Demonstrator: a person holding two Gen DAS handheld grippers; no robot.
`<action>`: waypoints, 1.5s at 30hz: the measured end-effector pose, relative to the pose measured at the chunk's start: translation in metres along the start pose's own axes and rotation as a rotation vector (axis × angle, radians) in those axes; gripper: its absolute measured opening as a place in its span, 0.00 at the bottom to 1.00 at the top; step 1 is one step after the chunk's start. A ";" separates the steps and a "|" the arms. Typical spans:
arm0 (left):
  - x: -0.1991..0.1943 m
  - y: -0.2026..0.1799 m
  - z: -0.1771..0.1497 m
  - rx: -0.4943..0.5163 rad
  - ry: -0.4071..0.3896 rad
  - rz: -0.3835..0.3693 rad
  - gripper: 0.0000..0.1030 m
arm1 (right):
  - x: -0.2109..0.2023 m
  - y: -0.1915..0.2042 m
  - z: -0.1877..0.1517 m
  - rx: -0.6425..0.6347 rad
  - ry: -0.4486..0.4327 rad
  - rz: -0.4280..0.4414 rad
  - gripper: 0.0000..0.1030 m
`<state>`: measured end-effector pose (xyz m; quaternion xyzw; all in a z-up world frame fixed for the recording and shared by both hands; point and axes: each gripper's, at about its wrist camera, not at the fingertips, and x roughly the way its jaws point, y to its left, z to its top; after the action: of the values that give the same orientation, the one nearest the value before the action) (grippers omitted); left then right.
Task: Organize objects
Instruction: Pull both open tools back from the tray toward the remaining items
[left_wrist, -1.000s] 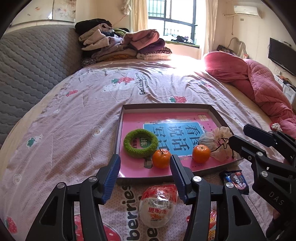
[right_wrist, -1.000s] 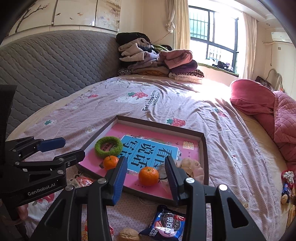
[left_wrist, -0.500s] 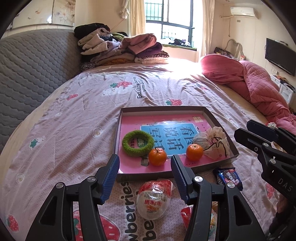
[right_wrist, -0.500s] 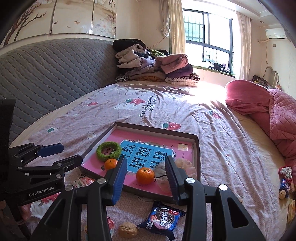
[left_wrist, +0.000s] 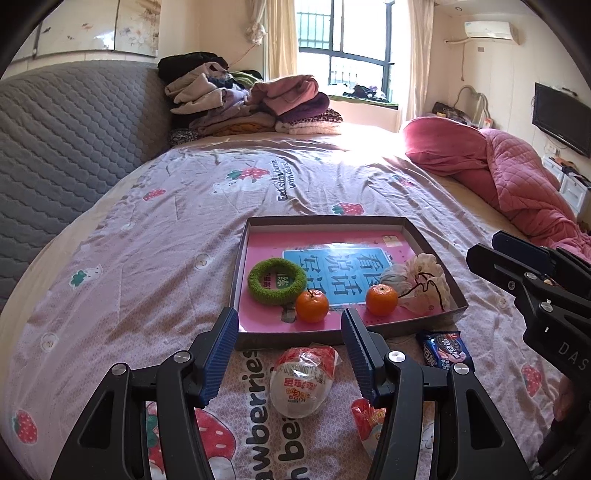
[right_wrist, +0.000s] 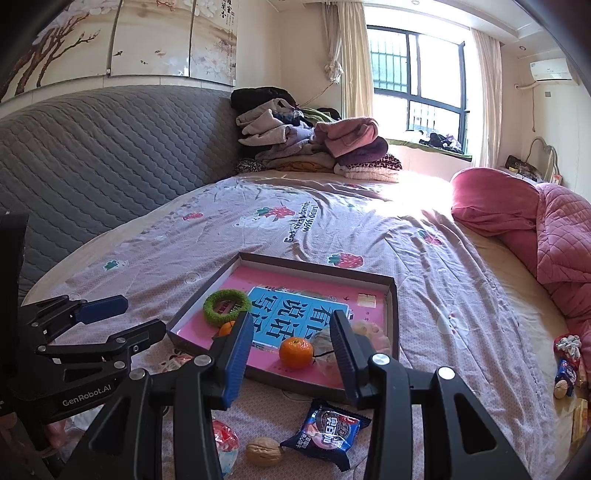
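Note:
A shallow brown box (left_wrist: 243, 258) (right_wrist: 392, 317) with a pink bottom lies on the bed. In it are a green ring (left_wrist: 277, 281) (right_wrist: 226, 307), two oranges (left_wrist: 312, 305) (left_wrist: 381, 300) (right_wrist: 295, 352) and a pale drawstring pouch (left_wrist: 417, 284). In front of the box lie a wrapped egg-shaped snack (left_wrist: 302, 380), a blue cookie packet (left_wrist: 445, 349) (right_wrist: 327, 430), a red-white candy (left_wrist: 369, 421) (right_wrist: 223, 441) and a walnut (right_wrist: 264, 449). My left gripper (left_wrist: 290, 354) is open and empty above the egg snack. My right gripper (right_wrist: 290, 354) is open and empty above the packet.
A pile of folded clothes (left_wrist: 251, 107) sits at the far end of the bed. A pink quilt (left_wrist: 509, 177) lies at the right. A grey quilted headboard (left_wrist: 66, 147) runs along the left. Small snacks (right_wrist: 567, 369) lie at the right bed edge.
Both grippers have drawn back and up from the box, so it looks smaller and farther. Both stay open. No object has moved.

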<state>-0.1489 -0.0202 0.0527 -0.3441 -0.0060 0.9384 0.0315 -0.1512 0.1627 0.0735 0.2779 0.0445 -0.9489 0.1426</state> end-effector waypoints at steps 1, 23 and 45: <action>-0.001 -0.002 -0.001 0.000 0.000 -0.003 0.58 | -0.001 0.000 0.000 0.000 -0.002 -0.001 0.42; -0.023 -0.017 -0.011 0.002 -0.024 -0.027 0.64 | -0.017 0.000 -0.002 0.001 -0.010 -0.015 0.48; -0.037 -0.031 -0.027 0.014 -0.009 -0.021 0.64 | -0.037 -0.013 -0.007 0.043 -0.028 -0.029 0.51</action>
<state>-0.1019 0.0083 0.0574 -0.3394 -0.0031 0.9396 0.0438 -0.1216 0.1858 0.0874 0.2671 0.0261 -0.9554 0.1232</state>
